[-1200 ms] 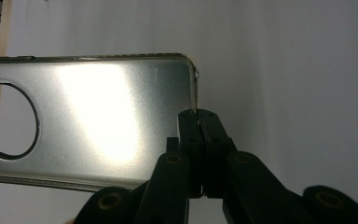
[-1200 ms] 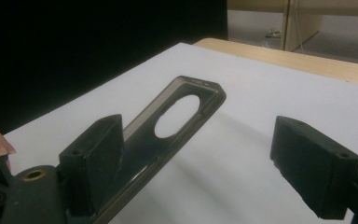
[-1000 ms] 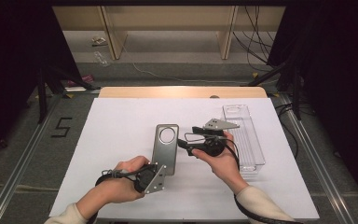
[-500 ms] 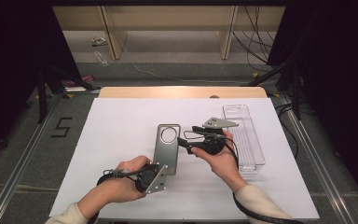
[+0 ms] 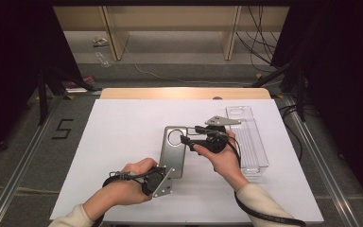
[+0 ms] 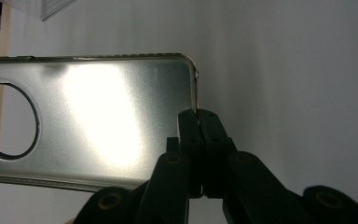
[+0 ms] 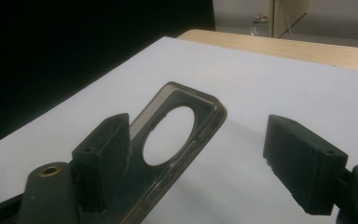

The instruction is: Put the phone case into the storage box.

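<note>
One clear tray [image 5: 253, 142] (bare inside) — tabletop.

White sheet [image 5: 123, 142] covers table; bare wood edge [image 5: 184, 93] shows along far side, light bright and even on the sheet, dark surround left and right. Beyond table: grey floor [image 5: 179, 56], light wooden shelf uprights [image 5: 115, 33] and [image 5: 230, 33], loose black cables [image 5: 260, 33] at right, thin pale cord [image 5: 160, 75] across floor, small debris near left upright. Metal rails [image 5: 23, 165] and [image 5: 321, 165] flank the table on grey floor panels; a "5" mark [image 5: 62, 128] sits on the left panel, black stand legs [image 5: 42, 90] at left rear
</note>
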Tool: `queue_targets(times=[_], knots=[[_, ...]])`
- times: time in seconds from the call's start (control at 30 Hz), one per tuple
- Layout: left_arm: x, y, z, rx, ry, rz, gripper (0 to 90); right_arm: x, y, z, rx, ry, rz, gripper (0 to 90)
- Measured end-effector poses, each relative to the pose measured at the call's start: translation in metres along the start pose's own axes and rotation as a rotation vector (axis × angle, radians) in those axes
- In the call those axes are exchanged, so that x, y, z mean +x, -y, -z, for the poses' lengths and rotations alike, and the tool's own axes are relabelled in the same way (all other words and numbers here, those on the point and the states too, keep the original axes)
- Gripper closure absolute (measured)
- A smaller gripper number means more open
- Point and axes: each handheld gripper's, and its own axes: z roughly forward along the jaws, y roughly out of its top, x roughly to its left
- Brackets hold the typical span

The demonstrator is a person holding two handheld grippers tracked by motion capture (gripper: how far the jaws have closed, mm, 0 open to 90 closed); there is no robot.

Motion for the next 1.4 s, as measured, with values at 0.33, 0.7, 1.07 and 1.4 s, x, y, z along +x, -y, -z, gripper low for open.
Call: queue_targets(times=[0.33,0.7,1.07,1.4], knots=[[-0.0003,-0.002,-0.0012,0.004,0.001,-0.006,88.6,-0.0056,0.0014,-0.0036,0.031,0.004,-0.023,34.4],[-0.0005,-0.0028,-0.002,0.001,0.007,-0.01,88.6,-0.0069,0.0012,-0.0061,0.06,-0.022,-0.046,48.1],[-0.0012,-0.0034,-0.0028,0.005,0.013,-0.018,88.6,-0.0069,-0.0003,-0.0068,0.073,-0.045,-0.053,60.6],[-0.0026,-0.0035,-0.0048,0.02,0.024,-0.033,88.6,-0.0073,-0.001,-0.0059,0.087,-0.058,-0.072,65.9]])
